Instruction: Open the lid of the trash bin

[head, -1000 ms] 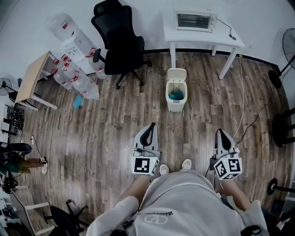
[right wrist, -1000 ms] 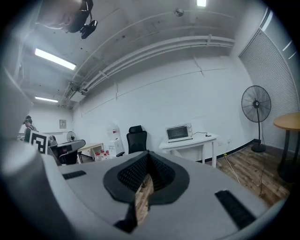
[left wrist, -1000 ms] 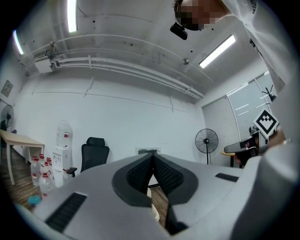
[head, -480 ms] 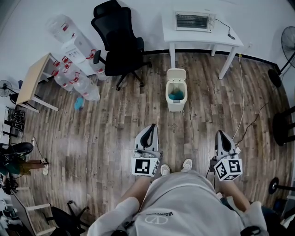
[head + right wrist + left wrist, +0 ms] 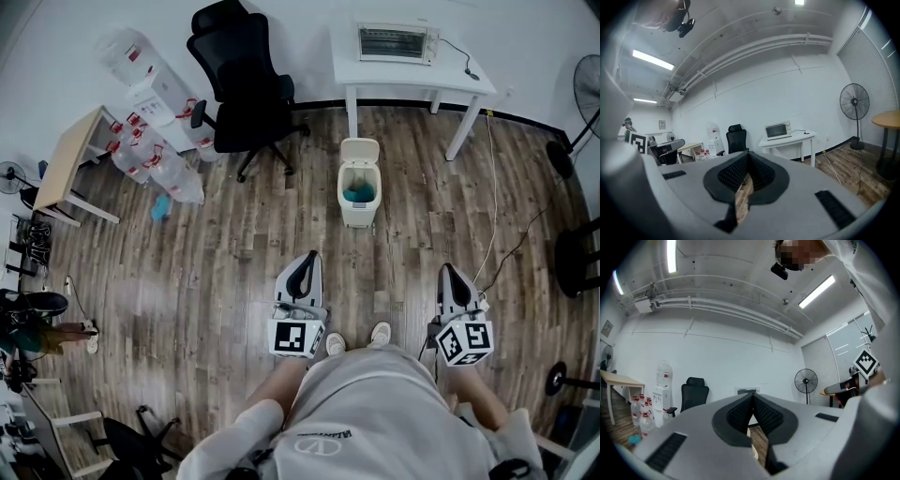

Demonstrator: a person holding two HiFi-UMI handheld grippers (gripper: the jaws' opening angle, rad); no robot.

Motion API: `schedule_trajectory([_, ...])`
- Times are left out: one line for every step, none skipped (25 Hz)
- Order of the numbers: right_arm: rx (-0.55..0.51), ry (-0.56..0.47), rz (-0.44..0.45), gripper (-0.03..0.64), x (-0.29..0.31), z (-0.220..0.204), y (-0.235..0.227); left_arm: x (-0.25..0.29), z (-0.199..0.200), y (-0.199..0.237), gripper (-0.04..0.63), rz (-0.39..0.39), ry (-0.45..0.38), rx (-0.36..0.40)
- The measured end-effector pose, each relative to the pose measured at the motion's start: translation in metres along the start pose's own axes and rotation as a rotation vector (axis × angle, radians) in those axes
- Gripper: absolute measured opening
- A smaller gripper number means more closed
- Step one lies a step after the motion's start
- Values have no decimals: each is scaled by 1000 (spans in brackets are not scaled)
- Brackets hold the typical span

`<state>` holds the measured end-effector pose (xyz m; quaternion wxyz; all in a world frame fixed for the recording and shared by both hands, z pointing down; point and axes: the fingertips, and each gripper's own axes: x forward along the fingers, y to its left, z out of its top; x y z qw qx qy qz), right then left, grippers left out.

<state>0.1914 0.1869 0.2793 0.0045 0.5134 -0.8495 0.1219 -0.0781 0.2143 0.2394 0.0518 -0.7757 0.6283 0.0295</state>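
Note:
The cream trash bin (image 5: 358, 208) stands on the wooden floor in the head view, ahead of me and in front of the white table. Its lid (image 5: 359, 150) is tipped up and back, and something blue lies inside. My left gripper (image 5: 304, 257) hangs low near my feet, well short of the bin and a little to its left; its jaws are closed together with nothing between them. My right gripper (image 5: 449, 270) is held further right, also shut and empty. In the gripper views the left gripper (image 5: 751, 397) and right gripper (image 5: 747, 155) point level across the room.
A black office chair (image 5: 246, 89) stands left of the bin. The white table (image 5: 412, 70) behind it carries a toaster oven (image 5: 397, 42). Several water bottles (image 5: 155, 161) and a wooden table (image 5: 67, 161) are at the left. A cable (image 5: 491, 206) runs along the floor at the right.

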Motion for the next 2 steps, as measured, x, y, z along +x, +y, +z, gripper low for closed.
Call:
schedule_trajectory([-1, 0, 1, 14, 1, 0, 0, 1, 0, 0, 2, 0, -1, 0])
schedule_trajectory([-2, 0, 2, 14, 2, 1, 0, 1, 0, 0, 1, 0, -2, 1])
